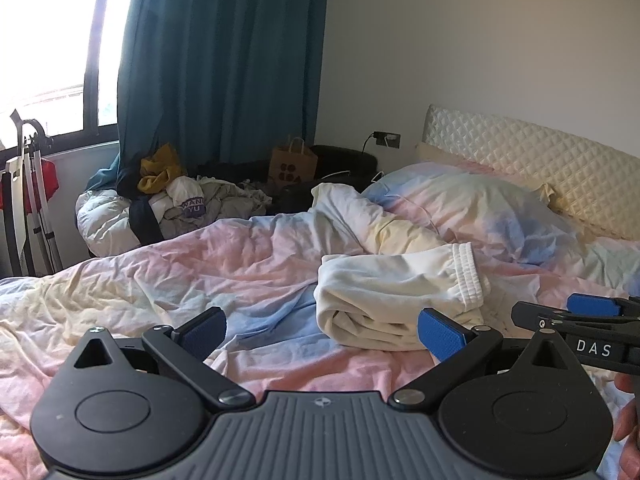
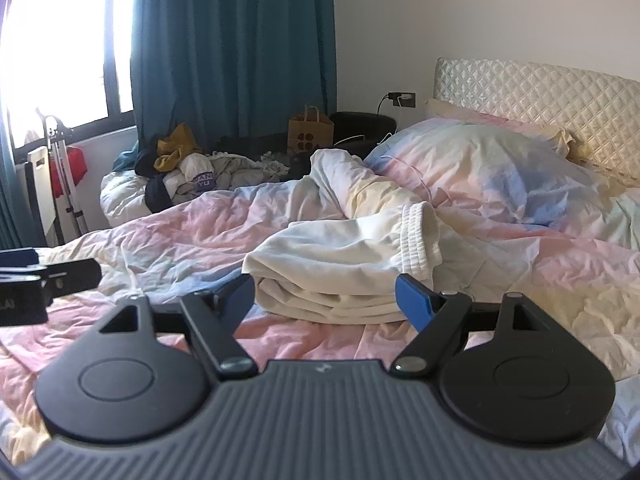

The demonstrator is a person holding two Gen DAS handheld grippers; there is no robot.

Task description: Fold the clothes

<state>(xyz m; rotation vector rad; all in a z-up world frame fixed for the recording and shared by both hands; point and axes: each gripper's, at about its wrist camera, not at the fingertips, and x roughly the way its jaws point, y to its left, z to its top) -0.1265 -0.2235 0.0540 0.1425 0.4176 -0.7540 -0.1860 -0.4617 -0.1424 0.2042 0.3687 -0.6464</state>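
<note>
As seen from the left wrist view, the cream garment lies folded in a thick stack on the bed's pastel duvet, ribbed waistband on its right end, layered fold edges facing the camera. It's right of centre, short of the pillow. Left gripper jaws spread wide, nothing between them; the right blue pad overlaps the stack's near edge in the picture, contact can't be told. Right gripper pokes in at the right edge, just beside the stack's right end, part of a hand below it. Open duvet left of the stack, wrinkled but bare. Clothes pile well apart, by the curtain.

Right wrist view: same garment, centred dead ahead, four or so layers visible at the near edge, waistband standing up at the right rear. Right gripper jaws wide apart, empty, pads framing the stack's near edge; touching or just short, unclear. Left gripper shows at the left edge, apart from the stack. Bare duvet on both sides; headboard and pillow bound the far right.
</note>
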